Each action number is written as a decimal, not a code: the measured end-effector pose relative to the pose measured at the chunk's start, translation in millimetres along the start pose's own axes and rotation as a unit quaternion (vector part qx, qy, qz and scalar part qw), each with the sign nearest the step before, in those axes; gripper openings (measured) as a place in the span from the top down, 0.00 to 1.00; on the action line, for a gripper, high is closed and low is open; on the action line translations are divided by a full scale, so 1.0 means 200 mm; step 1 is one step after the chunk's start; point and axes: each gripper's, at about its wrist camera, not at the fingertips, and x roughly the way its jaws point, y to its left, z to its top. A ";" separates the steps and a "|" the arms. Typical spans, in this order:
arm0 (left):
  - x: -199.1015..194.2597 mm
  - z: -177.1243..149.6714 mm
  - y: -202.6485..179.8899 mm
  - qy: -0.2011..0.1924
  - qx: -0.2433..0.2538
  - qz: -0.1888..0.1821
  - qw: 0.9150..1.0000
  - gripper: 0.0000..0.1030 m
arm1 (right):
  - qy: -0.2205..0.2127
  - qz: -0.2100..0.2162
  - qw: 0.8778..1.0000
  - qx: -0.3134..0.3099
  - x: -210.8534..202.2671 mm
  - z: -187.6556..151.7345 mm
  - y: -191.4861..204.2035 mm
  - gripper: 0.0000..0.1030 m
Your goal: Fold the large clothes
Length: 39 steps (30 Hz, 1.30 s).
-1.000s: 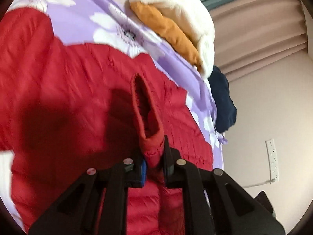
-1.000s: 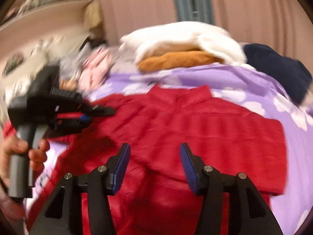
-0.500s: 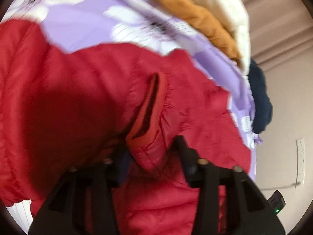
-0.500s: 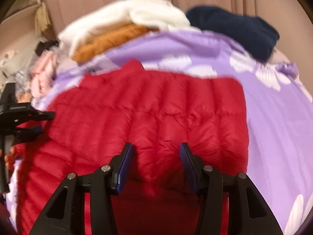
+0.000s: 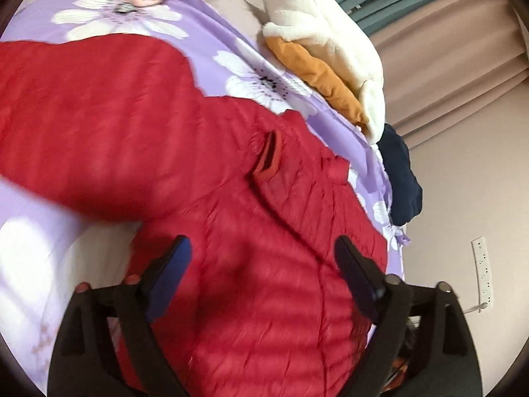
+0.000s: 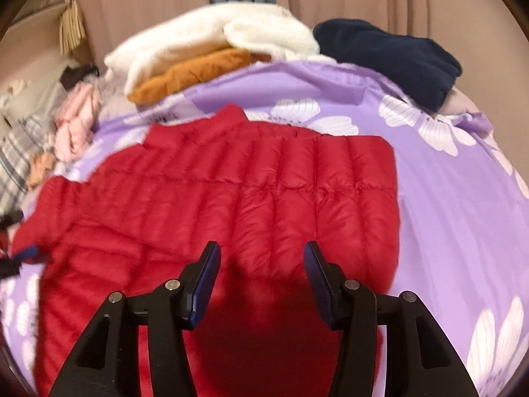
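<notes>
A red quilted puffer jacket lies spread on a purple bedsheet with white flowers. Its sleeve cuff rests flat on the jacket's body. My left gripper hangs above the jacket, a little back from the cuff; its jaws are opening wide and grip nothing. My right gripper hovers over the jacket's near part, jaws half apart, with nothing held. The left gripper's tip shows at the far left edge of the right wrist view.
A white fleece over an orange garment and a navy garment lie at the bed's far side. Pink and plaid clothes are piled at the left. Curtains hang behind. A wall socket is at right.
The left gripper let go of the red sleeve cuff, opened wide and drew back; the cuff now lies on the jacket. The right gripper shifted over the jacket, jaws unchanged.
</notes>
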 end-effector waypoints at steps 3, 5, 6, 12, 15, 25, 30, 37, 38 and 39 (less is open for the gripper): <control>-0.11 -0.12 0.04 0.001 -0.007 -0.005 1.000 0.12 | -0.008 0.026 1.000 0.006 -0.13 -0.08 0.03 0.49; -0.16 -0.20 0.08 -0.001 -0.014 -0.004 1.000 0.12 | -0.012 0.035 0.999 -0.001 -0.22 -0.16 0.07 0.49; -0.20 -0.25 0.10 0.000 -0.019 -0.001 1.000 0.12 | -0.011 0.039 0.999 -0.005 -0.23 -0.17 0.08 0.49; -0.34 -0.41 0.19 0.006 -0.048 -0.003 0.999 0.12 | -0.004 0.068 0.998 0.012 -0.33 -0.23 0.12 0.49; -0.41 -0.43 0.22 -0.001 -0.058 -0.013 0.998 0.12 | -0.010 0.080 0.997 0.017 -0.39 -0.24 0.17 0.49; -0.59 -0.47 0.34 -0.032 -0.087 -0.038 0.995 0.12 | -0.015 0.103 0.994 -0.017 -0.48 -0.29 0.38 0.49; -0.63 -0.48 0.43 -0.035 -0.111 -0.046 0.992 0.12 | -0.005 0.109 0.993 -0.033 -0.46 -0.31 0.48 0.49; -0.67 -0.48 0.49 -0.043 -0.121 -0.050 0.990 0.12 | 0.000 0.119 0.991 -0.057 -0.46 -0.33 0.61 0.49; -0.68 -0.48 0.50 -0.044 -0.123 -0.052 0.990 0.12 | 0.001 0.121 0.991 -0.061 -0.46 -0.33 0.63 0.49; -0.68 -0.48 0.51 -0.045 -0.125 -0.052 0.990 0.12 | 0.001 0.122 0.990 -0.064 -0.46 -0.33 0.64 0.49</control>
